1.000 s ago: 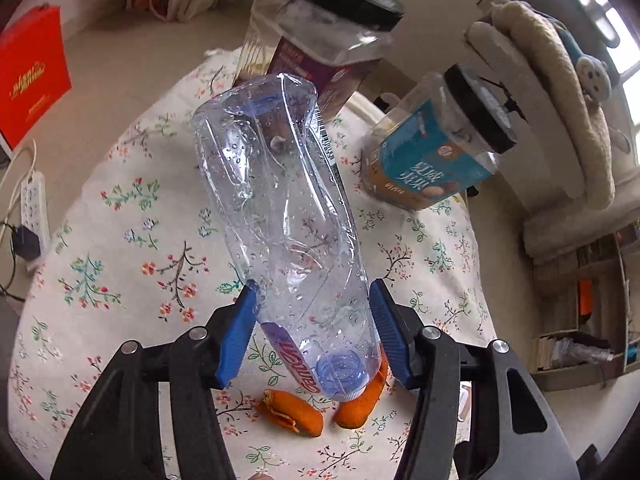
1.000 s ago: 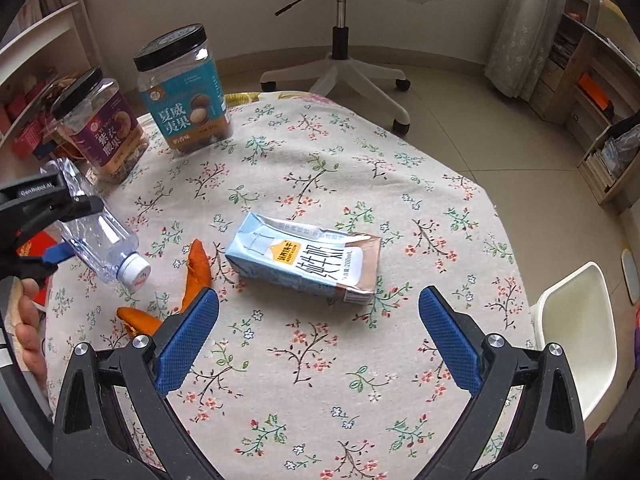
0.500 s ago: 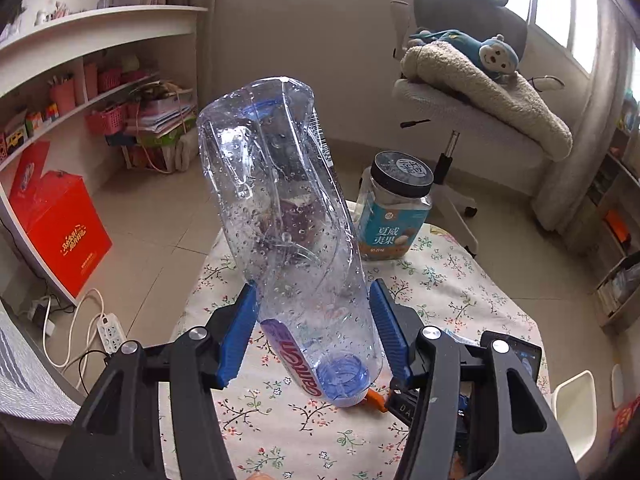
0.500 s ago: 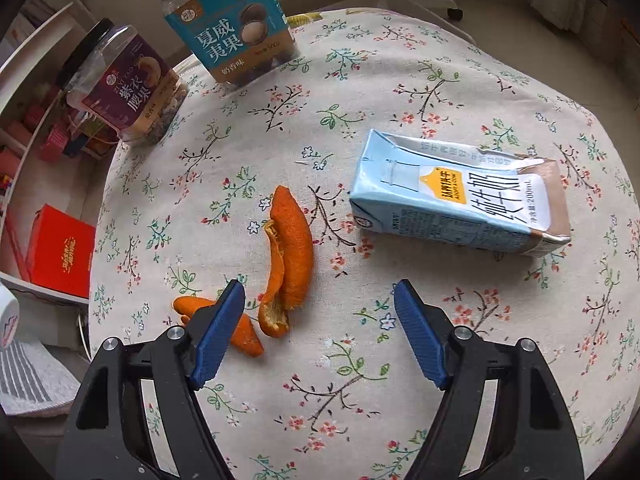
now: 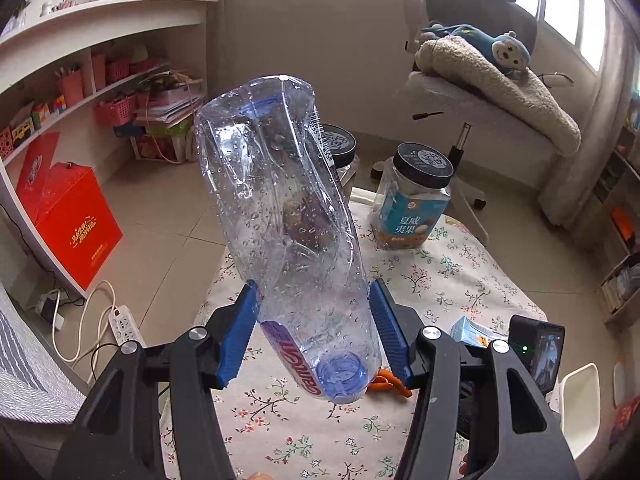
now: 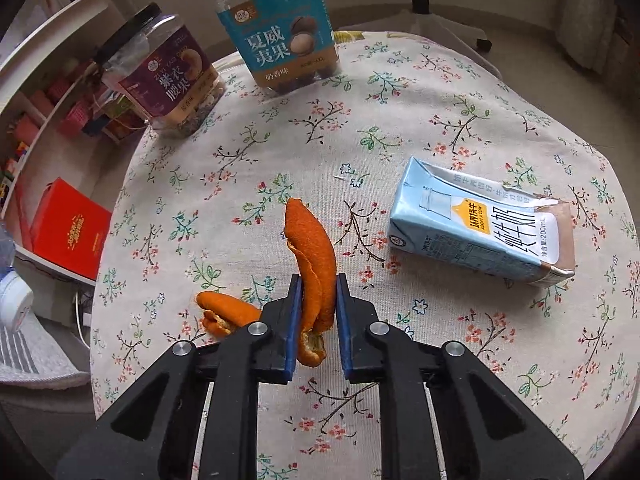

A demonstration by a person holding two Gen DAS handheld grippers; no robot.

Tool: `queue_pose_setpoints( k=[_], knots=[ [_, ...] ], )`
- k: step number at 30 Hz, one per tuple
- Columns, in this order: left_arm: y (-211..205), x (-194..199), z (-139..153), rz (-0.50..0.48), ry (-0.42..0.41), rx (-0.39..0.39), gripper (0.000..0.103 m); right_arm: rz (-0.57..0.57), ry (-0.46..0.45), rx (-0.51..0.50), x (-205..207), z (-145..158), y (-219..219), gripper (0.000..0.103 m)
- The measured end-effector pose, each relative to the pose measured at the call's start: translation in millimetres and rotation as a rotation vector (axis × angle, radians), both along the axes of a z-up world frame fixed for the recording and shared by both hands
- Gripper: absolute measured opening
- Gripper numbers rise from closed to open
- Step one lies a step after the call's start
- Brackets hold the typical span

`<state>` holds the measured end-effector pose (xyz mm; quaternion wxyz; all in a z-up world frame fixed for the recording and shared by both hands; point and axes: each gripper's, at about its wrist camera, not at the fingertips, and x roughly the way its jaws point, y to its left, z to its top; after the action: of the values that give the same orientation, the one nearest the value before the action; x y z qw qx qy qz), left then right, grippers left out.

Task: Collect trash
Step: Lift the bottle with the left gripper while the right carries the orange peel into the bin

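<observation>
Left gripper (image 5: 314,330): blue pads closed on the lower body of a clear plastic bottle (image 5: 288,216), held above the table with its capped neck toward the camera and its crumpled base pointing away; inside, only water droplets on the walls, no standing liquid visible. Right gripper (image 6: 316,310): pads closed on a long strip of orange peel (image 6: 314,256), which stands on edge between them with its far tip curling onto the tablecloth (image 6: 400,120). Second, smaller orange peel piece (image 6: 222,312): lying on the cloth just left of the right gripper, apart from the pads. Milk carton (image 6: 480,228): light blue, lying on its side on the cloth to the right of the held peel, well apart from it; whether anything is inside cannot be told. Blue-label jar (image 6: 284,40): clear plastic, black lid, upright at the far edge of the table, dark round nuts visible at the bottom. Purple-label jar (image 6: 168,80): clear plastic, black lid, beside the blue one on its left, pale nuts visible in the lower part. Beyond the table: red box (image 5: 68,220) on the floor by white shelves (image 5: 100,40); office chair (image 5: 480,92) carrying a blanket and a blue stuffed monkey (image 5: 496,50).
</observation>
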<state>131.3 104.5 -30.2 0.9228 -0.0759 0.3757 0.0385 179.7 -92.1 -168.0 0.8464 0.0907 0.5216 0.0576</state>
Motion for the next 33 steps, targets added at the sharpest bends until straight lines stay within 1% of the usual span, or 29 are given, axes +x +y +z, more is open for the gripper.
queue_pose_setpoints(
  k=[3, 7, 11, 15, 19, 24, 28, 33],
  knots=[
    [-6.6, -5.2, 1.5, -0.016, -0.011, 0.021, 0.056, 0.019, -0.068, 0.001, -13.5, 27.5, -2.5, 0.015],
    [-18.1, -11.7, 2.8, -0.043, -0.022, 0.042, 0.056, 0.031, -0.171, -0.046, -34.3, 61.1, -9.3, 0.015],
    [-30.6, -17.2, 3.1, -0.069, -0.032, 0.063, 0.056, 0.025, -0.261, -0.088, -51.6, 86.6, -21.8, 0.015],
    [-46.8, -24.6, 4.4, -0.1, -0.054, 0.093, 0.056, 0.002, -0.335, -0.127, -63.1, 105.6, -36.7, 0.015],
    [-68.1, -29.8, 3.2, -0.139, -0.069, 0.117, 0.057, -0.035, -0.378, -0.14, -75.3, 121.1, -56.4, 0.015],
    [-99.5, -36.2, 3.4, -0.189, -0.099, 0.137, 0.057, -0.071, -0.408, -0.159, -86.0, 133.6, -76.0, 0.016],
    [-121.1, -41.8, 9.4, -0.225, -0.139, 0.139, 0.057, -0.095, -0.428, -0.175, -95.9, 142.1, -88.5, 0.016],
    [-143.7, -43.3, 12.2, -0.258, -0.149, 0.124, 0.057, -0.142, -0.452, -0.172, -107.0, 151.6, -107.3, 0.016]
  ],
)
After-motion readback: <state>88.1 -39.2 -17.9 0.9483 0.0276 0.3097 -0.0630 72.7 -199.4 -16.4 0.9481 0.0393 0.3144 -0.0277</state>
